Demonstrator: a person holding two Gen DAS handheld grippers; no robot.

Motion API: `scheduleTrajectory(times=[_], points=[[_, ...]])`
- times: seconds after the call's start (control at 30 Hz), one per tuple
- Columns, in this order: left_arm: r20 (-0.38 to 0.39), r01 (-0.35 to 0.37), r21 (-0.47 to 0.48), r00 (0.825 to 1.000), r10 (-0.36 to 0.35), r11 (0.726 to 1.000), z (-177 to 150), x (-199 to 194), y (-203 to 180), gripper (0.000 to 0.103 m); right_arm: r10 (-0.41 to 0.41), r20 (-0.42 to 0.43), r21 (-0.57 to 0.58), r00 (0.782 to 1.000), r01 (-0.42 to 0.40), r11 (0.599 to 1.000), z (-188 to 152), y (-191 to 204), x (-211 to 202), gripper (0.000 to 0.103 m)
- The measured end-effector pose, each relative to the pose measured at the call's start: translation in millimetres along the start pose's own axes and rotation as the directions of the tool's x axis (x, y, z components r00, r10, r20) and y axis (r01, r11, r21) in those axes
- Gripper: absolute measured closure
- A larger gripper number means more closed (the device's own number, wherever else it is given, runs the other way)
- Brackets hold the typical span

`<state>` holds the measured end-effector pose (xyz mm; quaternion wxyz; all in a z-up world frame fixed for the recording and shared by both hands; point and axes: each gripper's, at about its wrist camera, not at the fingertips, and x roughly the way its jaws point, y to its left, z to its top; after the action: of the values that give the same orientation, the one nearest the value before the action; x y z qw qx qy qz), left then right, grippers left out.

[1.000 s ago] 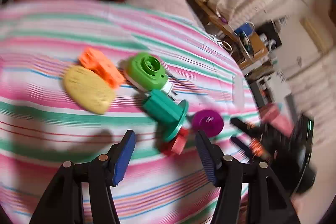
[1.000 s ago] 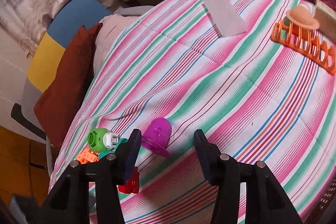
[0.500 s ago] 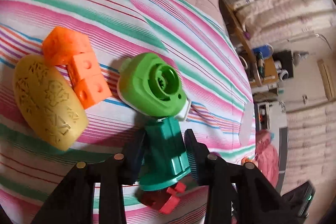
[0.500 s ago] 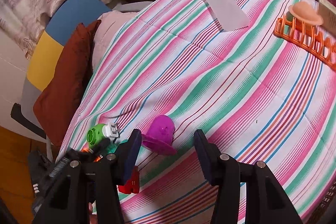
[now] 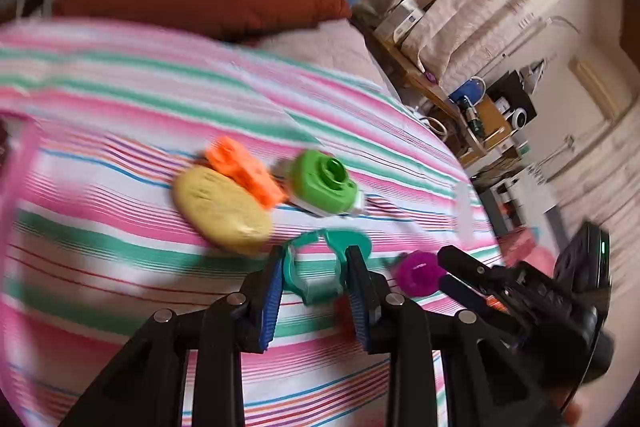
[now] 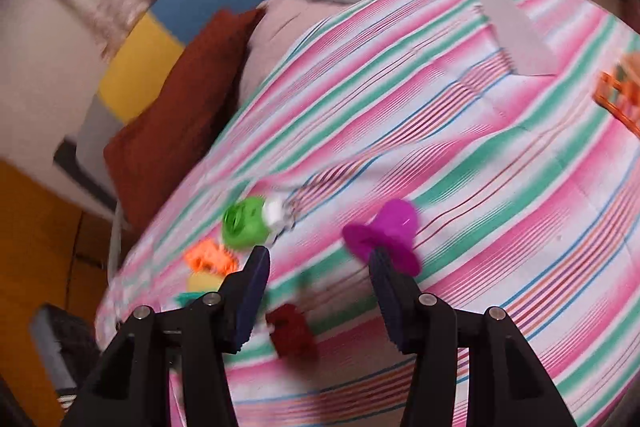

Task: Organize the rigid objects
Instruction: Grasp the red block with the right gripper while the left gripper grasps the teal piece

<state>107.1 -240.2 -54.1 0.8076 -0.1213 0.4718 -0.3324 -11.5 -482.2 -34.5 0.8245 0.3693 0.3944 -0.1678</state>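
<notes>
Teal piece point(image 5: 316, 267) is clamped by left hand-held gripper point(image 5: 316, 291), jaws just closed onto it, above the striped bed point(image 5: 120, 227). Right hand-held gripper point(image 6: 320, 291) is held half-open, empty, near purple piece point(image 6: 384, 235).

The red block point(image 5: 343, 307) hides mostly behind the left tool point(image 5: 314, 281). The orange rack point(image 6: 622, 97), far from the red block, is blurry and cut off at the edge.
</notes>
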Motion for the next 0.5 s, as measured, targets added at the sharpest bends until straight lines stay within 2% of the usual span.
scheduleTrajectory(times=[0.07, 0.13, 0.27, 0.37, 0.4, 0.5], points=[[0.027, -0.042, 0.047, 0.999, 0.041, 0.998, -6.2, -10.8, 5.0, 0.073, -0.037, -0.036, -0.063, 0.999, 0.034, 0.997, -6.5, 9.9, 7.4, 0.05], [0.023, -0.057, 0.065, 0.998, 0.055, 0.996, -10.8, -14.1, 9.2, 0.073, -0.052, -0.07, -0.119, 0.996, 0.044, 0.992, -12.4, 19.9, 15.2, 0.05], [0.019, -0.066, 0.051, 0.998, 0.065, 0.996, -17.9, -17.6, 21.5, 0.073, -0.071, -0.12, -0.213, 0.99, 0.044, 0.976, -24.8, 35.7, 27.8, 0.052], [0.03, -0.09, 0.077, 0.996, 0.088, 0.993, -23.8, -21.4, 17.6, 0.073, -0.109, -0.151, -0.276, 0.983, 0.064, 0.959, -36.5, 43.5, 37.4, 0.055], [0.031, -0.093, 0.09, 0.995, 0.091, 0.992, -25.9, -22.2, 16.6, 0.073, -0.122, -0.16, -0.292, 0.979, 0.071, 0.954, -38.7, 45.1, 40.9, 0.058], [0.041, -0.106, 0.128, 0.994, 0.101, 0.986, -29.9, -22.3, 13.3, 0.073, -0.147, -0.186, -0.326, 0.971, 0.08, 0.942, -43.4, 46.9, 50.1, 0.078]])
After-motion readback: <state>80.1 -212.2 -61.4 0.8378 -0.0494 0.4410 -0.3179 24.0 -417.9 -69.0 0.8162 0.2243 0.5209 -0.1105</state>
